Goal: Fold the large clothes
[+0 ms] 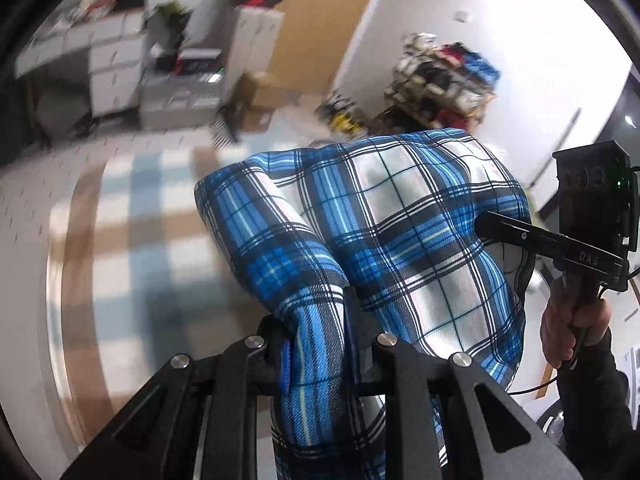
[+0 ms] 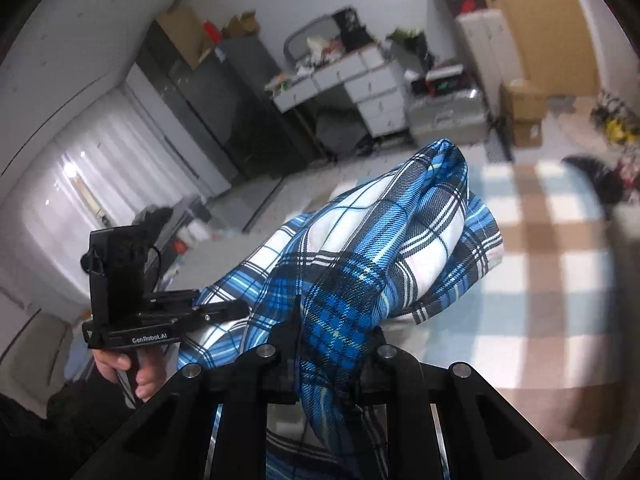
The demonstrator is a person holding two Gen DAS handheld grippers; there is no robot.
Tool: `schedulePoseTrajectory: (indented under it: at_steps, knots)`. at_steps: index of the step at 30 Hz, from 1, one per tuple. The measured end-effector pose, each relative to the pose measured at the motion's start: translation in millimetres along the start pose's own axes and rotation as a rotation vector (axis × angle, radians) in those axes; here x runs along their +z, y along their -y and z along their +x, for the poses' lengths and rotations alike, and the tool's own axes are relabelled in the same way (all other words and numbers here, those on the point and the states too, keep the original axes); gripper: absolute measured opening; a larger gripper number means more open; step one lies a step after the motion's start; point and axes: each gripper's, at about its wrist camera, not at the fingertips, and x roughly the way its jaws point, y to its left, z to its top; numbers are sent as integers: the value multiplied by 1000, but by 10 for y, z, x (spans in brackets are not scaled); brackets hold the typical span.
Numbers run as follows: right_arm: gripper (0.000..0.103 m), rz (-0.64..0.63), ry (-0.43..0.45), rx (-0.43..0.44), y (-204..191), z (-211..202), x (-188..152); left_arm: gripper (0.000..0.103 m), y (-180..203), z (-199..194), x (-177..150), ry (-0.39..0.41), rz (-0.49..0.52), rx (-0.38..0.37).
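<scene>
A blue, white and black plaid garment [image 1: 400, 220] hangs lifted above the bed, stretched between both grippers. My left gripper [image 1: 320, 340] is shut on a bunched fold of the plaid garment [image 2: 360, 248], which drapes over and hides its fingertips. In the left wrist view my right gripper [image 1: 486, 226] reaches in from the right, its black fingers pinched into the cloth's far edge, held by a hand [image 1: 568, 328]. In the right wrist view my right gripper [image 2: 332, 344] is shut on the cloth, and the left gripper [image 2: 240, 306] grips it at the left.
Below lies a bed with a checked brown, blue and white cover [image 2: 560, 260]. White drawers [image 2: 372, 92], a dark cabinet [image 2: 224, 120], cardboard boxes [image 2: 524, 112] and a cluttered rack [image 1: 440, 76] line the walls. A curtained window [image 2: 80, 200] is at the left.
</scene>
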Motion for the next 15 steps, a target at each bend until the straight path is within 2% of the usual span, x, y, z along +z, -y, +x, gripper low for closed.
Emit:
schedulePoseTrajectory:
  at_steps: [2, 5, 9, 12, 15]
  knots:
    - [16, -6, 37, -29, -19, -302, 135, 15, 283, -41, 234, 28, 42, -24]
    - [16, -4, 111, -98, -10, -986, 399, 15, 876, -30, 651, 89, 104, -94]
    - [16, -12, 194, -235, 178, -1919, 657, 15, 1594, 159, 1016, 169, 191, -180]
    - [16, 13, 214, -343, 498, -2392, 787, 15, 1996, 591, 1196, 183, 227, -217]
    - [17, 71, 190, -425, 1090, -2558, 761, 16, 2161, 1225, 1148, 113, 201, -252]
